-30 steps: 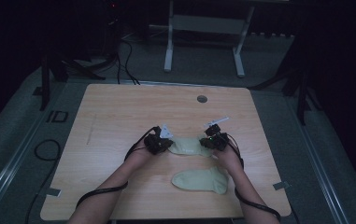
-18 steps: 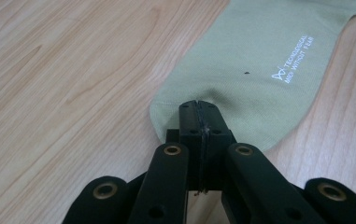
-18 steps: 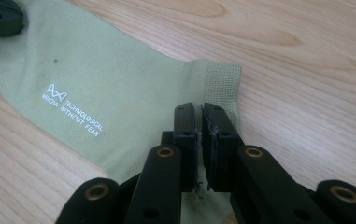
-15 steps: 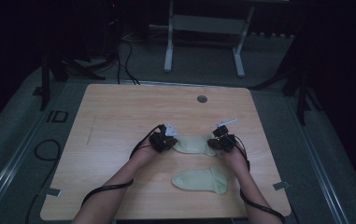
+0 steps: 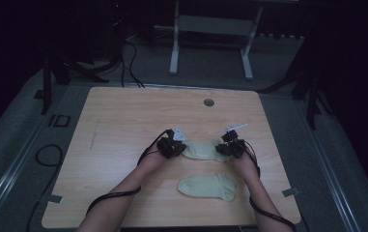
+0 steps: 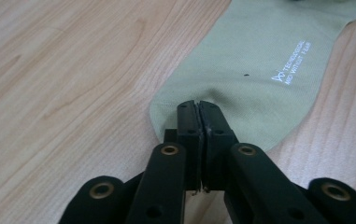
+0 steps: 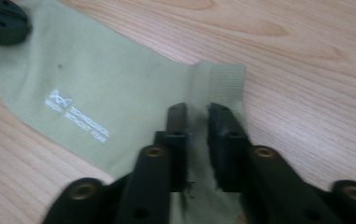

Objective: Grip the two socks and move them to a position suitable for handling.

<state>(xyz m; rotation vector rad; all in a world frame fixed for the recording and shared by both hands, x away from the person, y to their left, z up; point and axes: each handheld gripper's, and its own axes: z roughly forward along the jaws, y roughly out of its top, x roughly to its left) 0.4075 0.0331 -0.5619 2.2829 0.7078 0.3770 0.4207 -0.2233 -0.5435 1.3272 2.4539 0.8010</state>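
Looks like a dim lab or recording studio: bare wooden table [image 5: 123, 121] on grey carpet, loose black cables [image 5: 128, 53] beyond its far left corner, metal stand legs [image 5: 174, 48] behind.

L gripper [image 6: 199, 109] pinched, R gripper [image 7: 198, 114] parting.

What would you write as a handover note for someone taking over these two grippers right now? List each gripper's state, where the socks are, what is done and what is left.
Left gripper: jaws together, pinching the toe end of the far sock, though they have just begun easing open.
Right gripper: jaws have just been opening; a gap shows between them, with the cuff under them and no pinch.
Far sock: flat on the table, stretched between the two grippers, printed side up.
Near sock: flat on the table, closer to the person, untouched.
Done: far sock laid out flat.
Left: probably free both grippers, then deal with the near sock.
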